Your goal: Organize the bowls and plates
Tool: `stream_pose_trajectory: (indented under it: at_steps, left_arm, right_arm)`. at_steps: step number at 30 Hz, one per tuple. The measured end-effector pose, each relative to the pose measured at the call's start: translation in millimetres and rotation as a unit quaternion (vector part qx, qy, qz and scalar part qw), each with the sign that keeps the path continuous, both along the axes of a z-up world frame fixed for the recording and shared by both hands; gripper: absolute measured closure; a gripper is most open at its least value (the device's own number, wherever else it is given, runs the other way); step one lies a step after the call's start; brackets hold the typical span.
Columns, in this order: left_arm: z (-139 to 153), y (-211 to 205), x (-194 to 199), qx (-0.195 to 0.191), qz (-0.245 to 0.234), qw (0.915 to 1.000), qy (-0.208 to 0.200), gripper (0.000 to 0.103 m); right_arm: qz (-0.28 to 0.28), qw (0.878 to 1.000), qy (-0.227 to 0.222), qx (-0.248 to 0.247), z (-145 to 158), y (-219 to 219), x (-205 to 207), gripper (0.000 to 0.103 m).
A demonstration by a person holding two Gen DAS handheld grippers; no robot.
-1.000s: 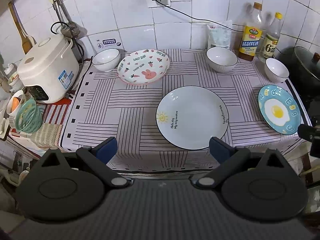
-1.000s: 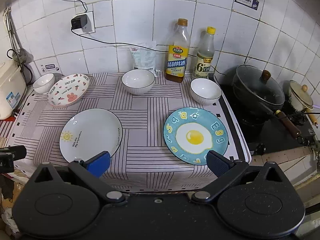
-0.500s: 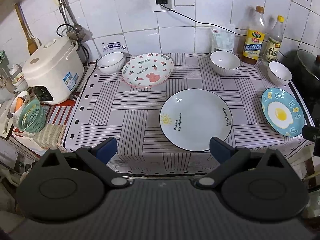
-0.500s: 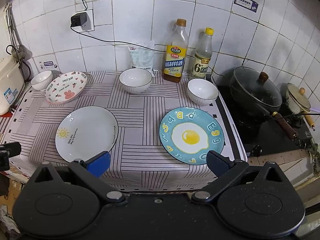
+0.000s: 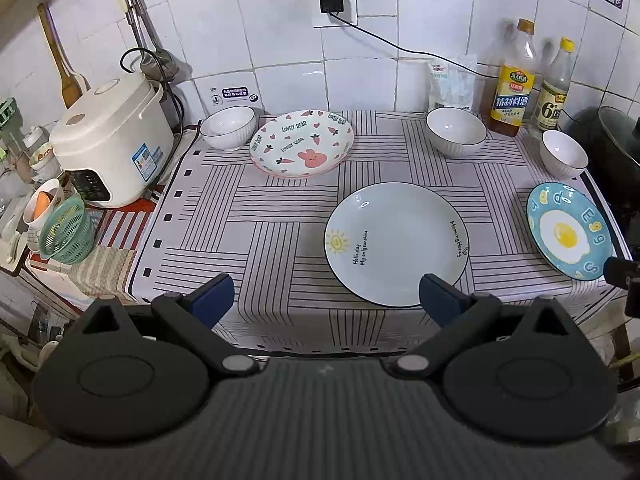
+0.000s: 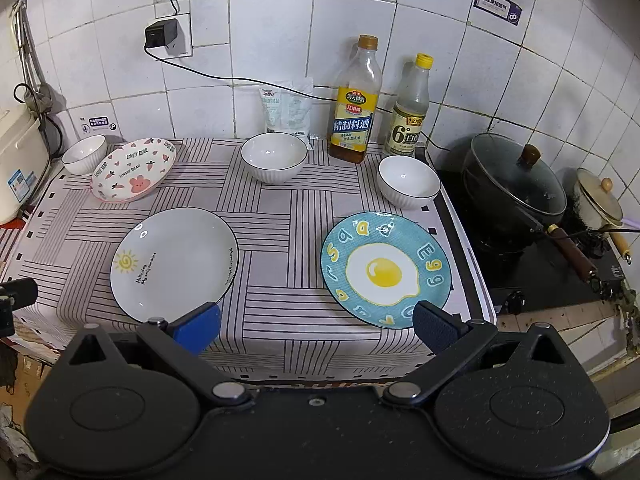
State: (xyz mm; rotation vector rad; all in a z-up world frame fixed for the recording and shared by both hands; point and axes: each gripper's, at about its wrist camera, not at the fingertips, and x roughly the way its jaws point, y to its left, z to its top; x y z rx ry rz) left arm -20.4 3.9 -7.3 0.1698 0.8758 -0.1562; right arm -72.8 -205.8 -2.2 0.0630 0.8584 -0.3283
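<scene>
On the striped cloth lie a white sun plate (image 5: 394, 242) (image 6: 174, 262), a blue egg plate (image 5: 568, 230) (image 6: 386, 268) at the right and a pink rabbit plate (image 5: 302, 142) (image 6: 134, 168) at the back left. Three white bowls stand at the back: left (image 5: 228, 126) (image 6: 84, 154), middle (image 5: 456, 136) (image 6: 274, 156), right (image 5: 564, 152) (image 6: 408, 180). My left gripper (image 5: 326, 300) is open and empty at the front edge, before the sun plate. My right gripper (image 6: 316, 326) is open and empty, near the egg plate's front rim.
A rice cooker (image 5: 114, 144) and a green basket (image 5: 68, 228) stand left of the cloth. Two bottles (image 6: 354, 100) (image 6: 410, 106) and a bag (image 6: 288, 110) stand by the tiled wall. A lidded black pan (image 6: 516, 180) and a small pot (image 6: 600, 200) sit on the stove at right.
Both grippers have moved slightly forward and higher over the counter; the plates sit lower in the views. Nothing on the counter moved. Both stay open.
</scene>
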Motion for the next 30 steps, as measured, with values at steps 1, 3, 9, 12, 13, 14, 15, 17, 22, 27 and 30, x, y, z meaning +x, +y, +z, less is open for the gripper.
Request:
stream_pose_trajectory:
  at_steps: [1,3,9,12,13,14,15,17,22,27,30]
  left_arm:
    - [0,0,0,0.0,0.0,1.0,0.0,0.003]
    - [0,0,0,0.0,0.0,1.0,0.0,0.003]
    - [-1,0,0,0.0,0.001,1.0,0.001,0.003]
    - [-3,0,1,-0.001,0.002,1.0,0.003,0.003]
    - [-3,-1,2,-0.001,0.001,1.0,0.004,0.003]
    - [-4,-1,3,0.002,0.002,1.0,0.006,0.003]
    - [-5,-2,4,0.003,0.003,1.0,0.008,0.003]
    - [-6,-2,5,0.003,0.003,0.9999,0.01,0.003]
    - [-7,-2,7,0.005,0.002,0.9999,0.011,0.003]
    - [-6,-13,6,0.03,-0.006,0.9995,0.0,0.002]
    - [0,-17,9,0.021,-0.019,0.9995,0.012,0.002]
  right_arm:
    - [0.0,1.0,0.001,0.0,0,0,0,0.0]
    - [0.0,1.0,0.002,-0.001,0,0,1,0.0]
    - [0.002,1.0,0.005,-0.003,0,0,3,0.0]
    - [0.002,1.0,0.007,-0.004,-1,-2,4,0.0]
    - [0.002,1.0,0.007,-0.004,-1,-2,4,0.0]
    - [0.002,1.0,0.008,-0.004,-1,-2,5,0.0]
    - [0.002,1.0,0.009,-0.004,-2,-3,5,0.0]
    - [0.002,1.0,0.011,-0.003,-2,-4,6,0.0]
    - [0.001,1.0,0.019,-0.008,-5,-5,10,0.0]
    - [0.001,1.0,0.023,0.0,-7,-8,15,0.0]
    - [0.008,1.0,0.019,0.019,-7,-12,19,0.0]
